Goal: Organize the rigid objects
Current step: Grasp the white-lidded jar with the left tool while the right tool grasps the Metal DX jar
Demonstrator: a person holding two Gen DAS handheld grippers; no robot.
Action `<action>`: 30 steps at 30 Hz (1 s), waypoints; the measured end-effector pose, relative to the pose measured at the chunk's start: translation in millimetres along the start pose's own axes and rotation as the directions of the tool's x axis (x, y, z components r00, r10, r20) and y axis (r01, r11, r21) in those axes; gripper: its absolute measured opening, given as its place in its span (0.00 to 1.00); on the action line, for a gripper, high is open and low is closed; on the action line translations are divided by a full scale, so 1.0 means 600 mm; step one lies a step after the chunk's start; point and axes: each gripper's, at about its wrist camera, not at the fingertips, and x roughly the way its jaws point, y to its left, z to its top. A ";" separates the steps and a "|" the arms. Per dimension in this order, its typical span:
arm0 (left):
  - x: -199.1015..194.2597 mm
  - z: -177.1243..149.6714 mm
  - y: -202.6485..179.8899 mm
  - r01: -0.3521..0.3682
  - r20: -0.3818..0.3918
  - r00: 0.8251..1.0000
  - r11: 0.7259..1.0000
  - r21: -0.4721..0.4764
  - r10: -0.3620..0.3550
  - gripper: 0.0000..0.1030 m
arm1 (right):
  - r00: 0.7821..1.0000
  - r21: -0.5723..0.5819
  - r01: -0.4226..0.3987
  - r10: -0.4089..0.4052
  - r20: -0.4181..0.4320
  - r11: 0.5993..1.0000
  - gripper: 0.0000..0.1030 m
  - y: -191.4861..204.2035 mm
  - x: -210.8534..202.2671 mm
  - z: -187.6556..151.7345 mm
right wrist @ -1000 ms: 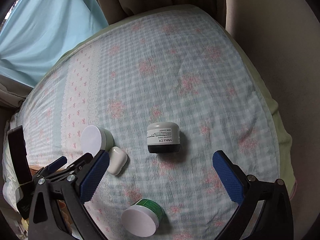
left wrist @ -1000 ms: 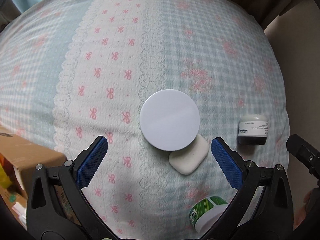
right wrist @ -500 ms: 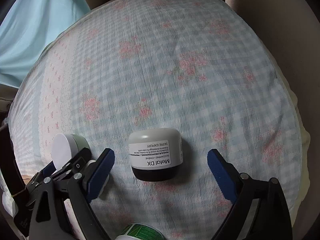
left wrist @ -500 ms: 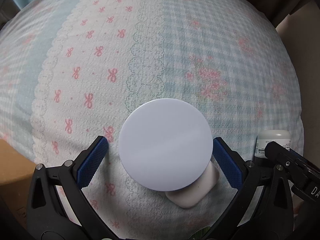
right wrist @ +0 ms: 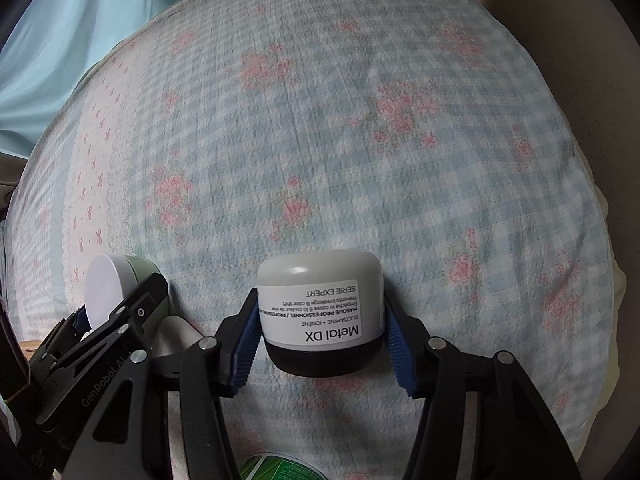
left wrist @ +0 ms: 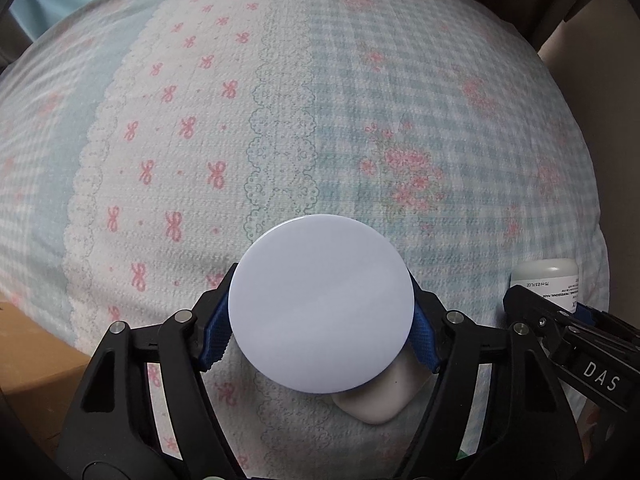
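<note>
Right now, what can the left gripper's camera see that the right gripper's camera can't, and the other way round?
Only the left wrist view shows the cardboard box at the bed's edge. Only the right wrist view shows the green striped tub and the pale green side of the white-lidded jar. Both show that jar, the Metal DX jar, the white pebble-shaped case, the bedspread, and both grippers, left and right, each closed on its jar.

You are working over a quilted bedspread (right wrist: 360,140) with pink bows. Lying on it: white-lidded tub (left wrist: 322,304) at 6 o'clock, white case (left wrist: 376,404) touching it, Metal DX jar (right wrist: 320,316), green-labelled tub (right wrist: 280,468).
</note>
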 end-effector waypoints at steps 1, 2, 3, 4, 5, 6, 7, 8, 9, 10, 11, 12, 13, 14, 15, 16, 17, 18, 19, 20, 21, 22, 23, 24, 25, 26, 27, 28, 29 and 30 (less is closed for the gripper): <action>-0.001 -0.001 0.000 0.002 0.000 1.000 1.000 0.001 -0.002 0.67 | 1.000 -0.001 -0.002 0.002 0.001 1.000 0.51 -0.001 -0.001 -0.001; -0.003 -0.002 0.001 0.003 0.000 1.000 1.000 0.002 -0.003 0.67 | 1.000 0.000 -0.004 0.004 0.000 1.000 0.51 -0.002 -0.002 -0.001; -0.004 -0.003 0.001 0.004 0.001 1.000 1.000 0.002 -0.004 0.67 | 1.000 0.002 -0.006 0.006 0.001 1.000 0.51 -0.003 -0.003 -0.002; -0.007 -0.005 0.002 0.007 0.002 1.000 1.000 0.000 -0.007 0.67 | 1.000 0.001 -0.008 0.008 0.001 1.000 0.51 -0.003 -0.004 -0.002; -0.010 -0.006 0.004 0.012 0.004 1.000 1.000 -0.003 -0.012 0.67 | 1.000 0.002 -0.010 0.010 0.001 1.000 0.51 -0.004 -0.005 -0.003; -0.013 -0.007 0.005 0.016 0.006 1.000 1.000 -0.006 -0.016 0.67 | 1.000 0.004 -0.014 0.014 0.001 1.000 0.51 -0.005 -0.007 -0.004; -0.016 -0.008 0.006 0.018 0.009 1.000 1.000 -0.007 -0.018 0.67 | 1.000 0.005 -0.018 0.018 0.001 1.000 0.51 -0.006 -0.009 -0.005; -0.020 -0.008 0.007 0.020 0.010 1.000 1.000 -0.007 -0.019 0.67 | 1.000 0.006 -0.021 0.021 0.002 1.000 0.51 -0.007 -0.010 -0.007; -0.024 -0.009 0.009 0.022 0.014 1.000 1.000 -0.007 -0.022 0.67 | 1.000 0.006 -0.023 0.023 0.003 1.000 0.51 -0.008 -0.013 -0.009; -0.029 -0.010 0.010 0.024 0.018 1.000 1.000 -0.007 -0.024 0.67 | 1.000 0.004 -0.024 0.024 0.004 1.000 0.51 -0.008 -0.015 -0.010; -0.034 -0.010 0.011 0.027 0.021 0.999 1.000 -0.008 -0.027 0.67 | 1.000 0.003 -0.027 0.027 0.005 1.000 0.51 -0.008 -0.018 -0.012; -0.039 -0.007 0.016 0.032 0.024 0.999 0.999 -0.010 -0.031 0.67 | 0.999 0.003 -0.032 0.032 0.007 0.999 0.51 -0.008 -0.022 -0.013; -0.044 0.000 0.021 0.040 0.026 0.999 0.999 -0.013 -0.040 0.67 | 0.999 0.001 -0.036 0.036 0.010 0.999 0.51 -0.008 -0.026 -0.015; -0.048 0.001 0.031 0.052 0.028 0.998 0.999 -0.015 -0.052 0.67 | 0.999 -0.001 -0.039 0.039 0.013 0.999 0.51 -0.007 -0.031 -0.015; -0.054 0.007 0.037 0.061 0.031 0.998 0.998 -0.016 -0.061 0.67 | 0.999 -0.003 -0.041 0.041 0.017 0.999 0.51 -0.006 -0.037 -0.016; -0.062 0.007 0.030 0.065 0.035 0.997 0.998 -0.016 -0.065 0.67 | 0.999 -0.006 -0.043 0.043 0.023 0.999 0.51 -0.005 -0.044 -0.017; -0.071 0.003 0.033 0.070 0.040 0.997 0.997 -0.015 -0.069 0.67 | 0.999 -0.008 -0.044 0.044 0.030 0.999 0.51 -0.001 -0.052 -0.017; -0.083 0.000 0.036 0.074 0.045 0.996 0.997 -0.016 -0.074 0.67 | 0.998 -0.010 -0.045 0.046 0.036 0.999 0.51 0.002 -0.060 -0.018; -0.092 0.015 0.045 0.079 0.050 0.996 0.997 -0.019 -0.078 0.67 | 0.998 -0.012 -0.049 0.049 0.040 0.999 0.51 0.003 -0.069 -0.019; -0.103 0.017 0.048 0.084 0.056 0.995 0.996 -0.020 -0.083 0.67 | 0.998 -0.014 -0.054 0.055 0.044 0.998 0.51 0.007 -0.078 -0.018; -0.117 0.019 0.051 0.090 0.061 0.994 0.996 -0.019 -0.088 0.67 | 0.997 -0.016 -0.060 0.060 0.050 0.998 0.51 0.010 -0.089 -0.018; -0.130 0.026 0.046 0.091 0.068 0.994 0.996 -0.015 -0.090 0.67 | 0.996 -0.020 -0.063 0.064 0.056 0.998 0.51 0.014 -0.100 -0.019; -0.149 0.027 0.049 0.090 0.080 0.993 0.996 -0.007 -0.089 0.67 | 0.996 -0.026 -0.062 0.063 0.062 0.998 0.51 0.022 -0.115 -0.020; -0.169 0.030 0.052 0.092 0.090 0.992 0.996 0.002 -0.092 0.67 | 0.996 -0.033 -0.060 0.062 0.070 0.998 0.51 0.026 -0.120 -0.026; -0.188 0.030 0.055 0.095 0.097 0.991 0.995 0.013 -0.096 0.67 | 0.995 -0.043 -0.058 0.061 0.078 0.997 0.51 0.033 -0.135 -0.028; -0.210 0.030 0.059 0.097 0.104 0.990 0.995 0.023 -0.099 0.67 | 0.994 -0.053 -0.057 0.061 0.088 0.997 0.51 0.042 -0.151 -0.031; -0.229 0.033 0.065 0.100 0.112 0.988 0.994 0.035 -0.104 0.67 | 0.993 -0.061 -0.056 0.062 0.098 0.997 0.51 0.060 -0.162 -0.029; -0.248 0.035 0.072 0.102 0.119 0.987 0.994 0.047 -0.107 0.67 | 0.992 -0.071 -0.057 0.064 0.109 0.996 0.51 0.070 -0.180 -0.034; -0.268 0.034 0.078 0.104 0.124 0.986 0.993 0.059 -0.111 0.67 | 0.991 -0.076 -0.058 0.067 0.120 0.995 0.51 0.081 -0.197 -0.037; -0.289 0.034 0.086 0.106 0.130 0.985 0.992 0.068 -0.114 0.67 | 0.989 -0.081 -0.060 0.070 0.131 0.995 0.51 0.091 -0.215 -0.041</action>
